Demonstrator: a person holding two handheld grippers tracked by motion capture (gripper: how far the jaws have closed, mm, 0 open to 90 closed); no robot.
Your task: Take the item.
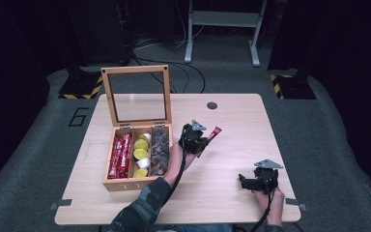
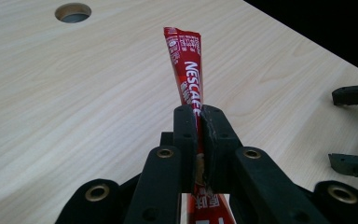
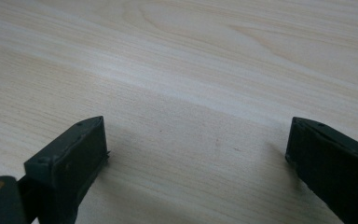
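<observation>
The left claw (image 2: 199, 140) was clamped on a red coffee stick (image 2: 186, 70), right of the wooden box (image 1: 136, 183), probably not yet stored; the right claw (image 3: 196, 154) stood wide open, empty.

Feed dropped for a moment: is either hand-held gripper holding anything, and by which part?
Left hand-held gripper pinches the red Nescafe stick near its lower end. Right hand-held gripper holds nothing.

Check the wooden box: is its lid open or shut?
Open. The glass-paned lid stands upright behind the wooden box, with the sachets and capsules inside exposed.
</observation>
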